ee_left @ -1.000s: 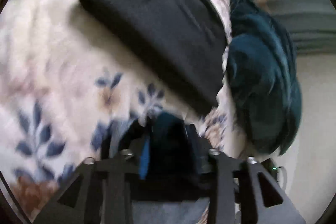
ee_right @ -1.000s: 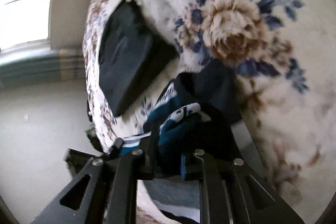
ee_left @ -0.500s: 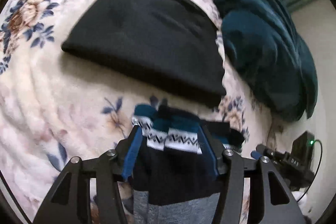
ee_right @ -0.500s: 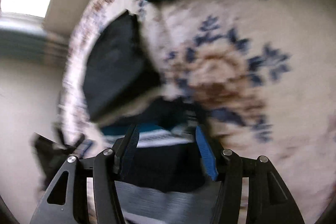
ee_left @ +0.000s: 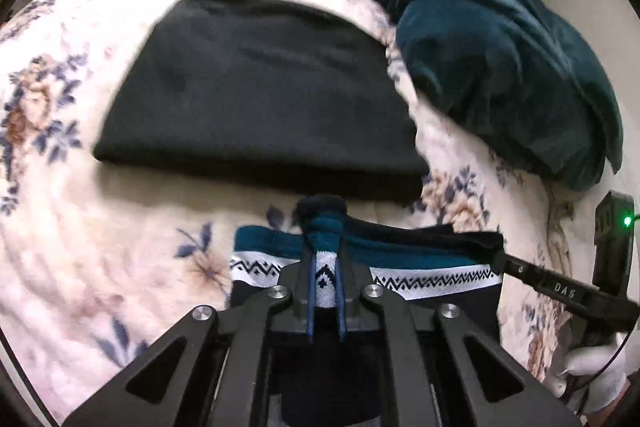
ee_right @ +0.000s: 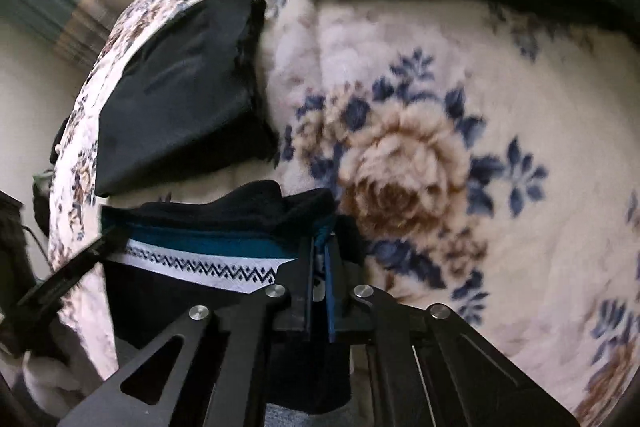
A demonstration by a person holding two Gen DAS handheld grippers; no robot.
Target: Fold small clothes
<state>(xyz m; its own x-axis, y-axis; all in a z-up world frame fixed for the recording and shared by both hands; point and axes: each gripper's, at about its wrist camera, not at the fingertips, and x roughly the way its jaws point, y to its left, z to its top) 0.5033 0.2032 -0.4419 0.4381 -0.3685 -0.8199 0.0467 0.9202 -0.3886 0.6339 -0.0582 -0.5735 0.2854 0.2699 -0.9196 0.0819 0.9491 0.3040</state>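
A small garment with teal, white zigzag and black bands [ee_left: 404,255] is stretched flat between my two grippers on a floral blanket [ee_left: 100,219]. My left gripper [ee_left: 325,247] is shut on its left end. My right gripper [ee_right: 319,247] is shut on its right end; the garment [ee_right: 208,251] runs leftward from it. The right gripper's finger [ee_left: 532,277] shows at the far end in the left wrist view, and the left gripper's finger [ee_right: 80,259] shows in the right wrist view.
A folded black garment [ee_left: 260,95] lies on the blanket just beyond the held one, also in the right wrist view [ee_right: 180,95]. A dark teal blanket heap [ee_left: 500,59] sits at the far right. The bed edge is near.
Both grippers went from open around the bunched garment to shut on its ends. The garment is now pulled out straight between them, and both views have swung level.
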